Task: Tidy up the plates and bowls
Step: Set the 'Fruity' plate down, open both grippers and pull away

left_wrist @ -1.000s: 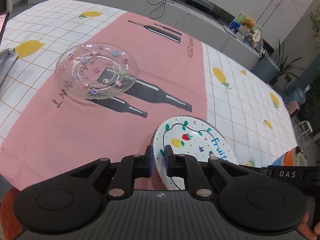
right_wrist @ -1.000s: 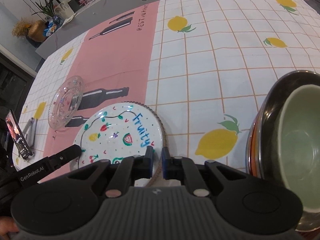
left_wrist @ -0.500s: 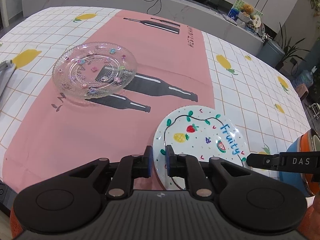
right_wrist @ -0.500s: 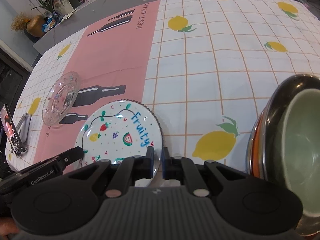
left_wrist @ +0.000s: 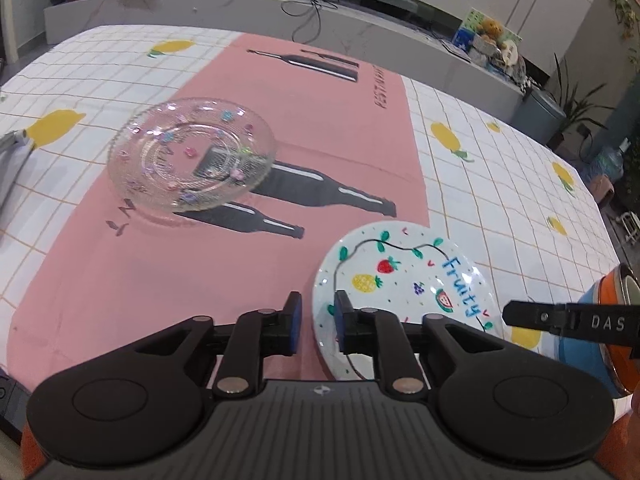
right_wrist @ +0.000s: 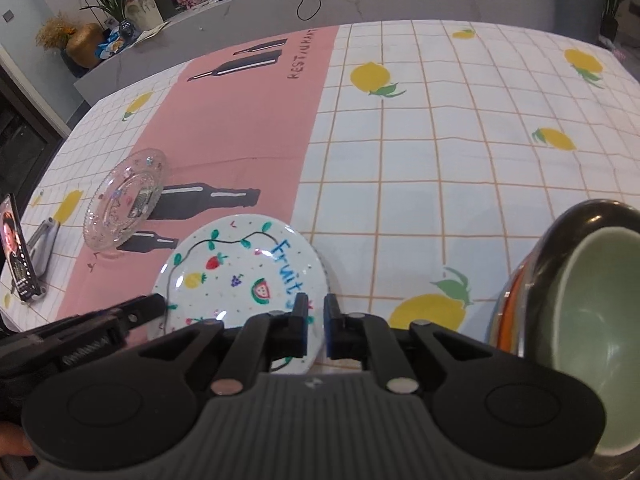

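Phone (right_wrist: 16, 252) on a stand at far left appears only in the right view, as does the green bowl (right_wrist: 600, 312) nested in a steel bowl (right_wrist: 560, 232) at far right. Glass plate (left_wrist: 192, 156) lies on the pink runner (left_wrist: 280, 112). Fruit plate (left_wrist: 404, 280) lies flat on the cloth near the table edge. Left tongs (left_wrist: 316, 322): jaws opening, slightly apart, straddling the fruit plate's left rim, not pressing. Right tongs (right_wrist: 316, 328): jaws opening, narrow gap astride the right rim; contact unclear. Count: two plates, two bowls clearly seen.
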